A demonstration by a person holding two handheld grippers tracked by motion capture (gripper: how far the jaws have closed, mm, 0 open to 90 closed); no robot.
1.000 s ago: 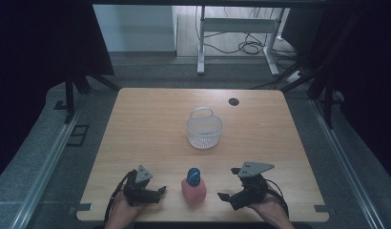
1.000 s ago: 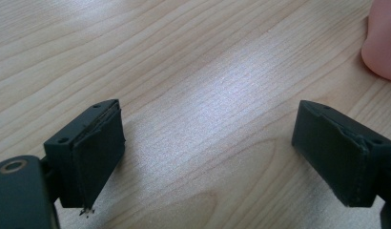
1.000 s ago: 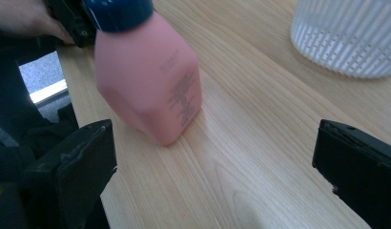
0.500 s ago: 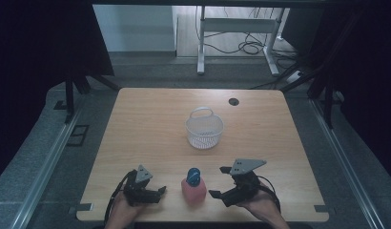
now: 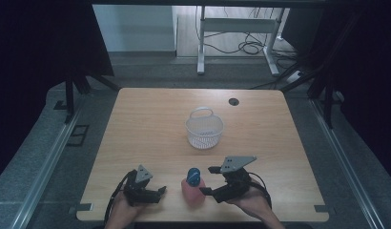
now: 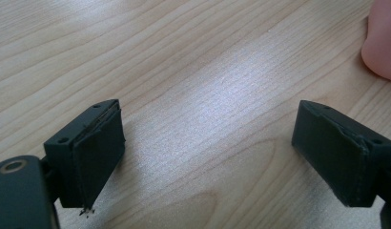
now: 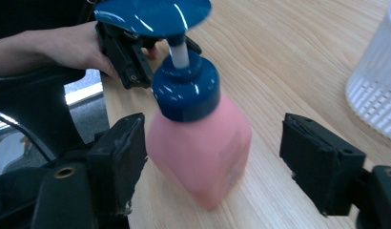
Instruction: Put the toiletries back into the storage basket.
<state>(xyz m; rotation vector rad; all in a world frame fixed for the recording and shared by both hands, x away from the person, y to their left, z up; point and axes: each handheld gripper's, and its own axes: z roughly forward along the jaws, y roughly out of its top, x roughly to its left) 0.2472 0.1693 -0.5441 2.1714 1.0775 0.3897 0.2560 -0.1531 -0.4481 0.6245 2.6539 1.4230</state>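
At the near edge of the light wooden table, the left gripper rested in the person's left hand, its two black jaws wide apart over bare wood with nothing between them. Just to its right stood the pink plastic pump bottle with a dark blue cap and pump head, upright near the table's front edge. The right gripper had its jaws on either side of the bottle's body; they had just been closing, with the left jaw almost against the bottle and the right jaw clearly off it. Farther back, near the table's middle, sat a white round mesh basket with a handle, well apart from the bottle.
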